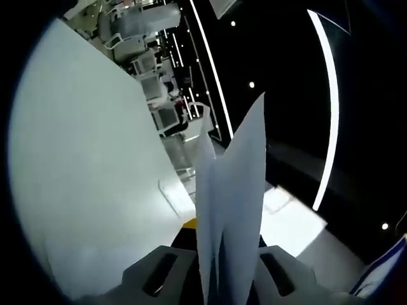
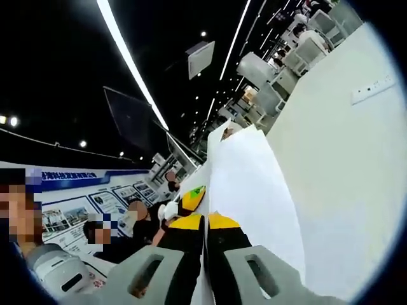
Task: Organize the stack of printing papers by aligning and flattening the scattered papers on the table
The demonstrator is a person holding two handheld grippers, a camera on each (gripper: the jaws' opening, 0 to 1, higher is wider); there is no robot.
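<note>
Held upright off the tabletop (image 1: 82, 190): a thin stack of white printing papers (image 1: 232, 210), rising from between the jaws of the left hand-held gripper (image 1: 230, 279), which is closed on the bottom edge of the sheets. Fanned slightly apart in the left gripper view, with one taller pointed corner at the top and a shorter sheet corner just beside it, edges not aligned. Seen in the right gripper view as a broad white sheet face of the same papers (image 2: 254, 190), curving a little, top edge uneven with a second corner peeking behind. Closed tight on the near edge of the papers too: the right hand-held gripper (image 2: 206, 254), yellow pads pressed together. Pale tabletop surface alongside the sheets in both views; dark ceiling with long light strips (image 2: 127, 57) beyond.
</note>
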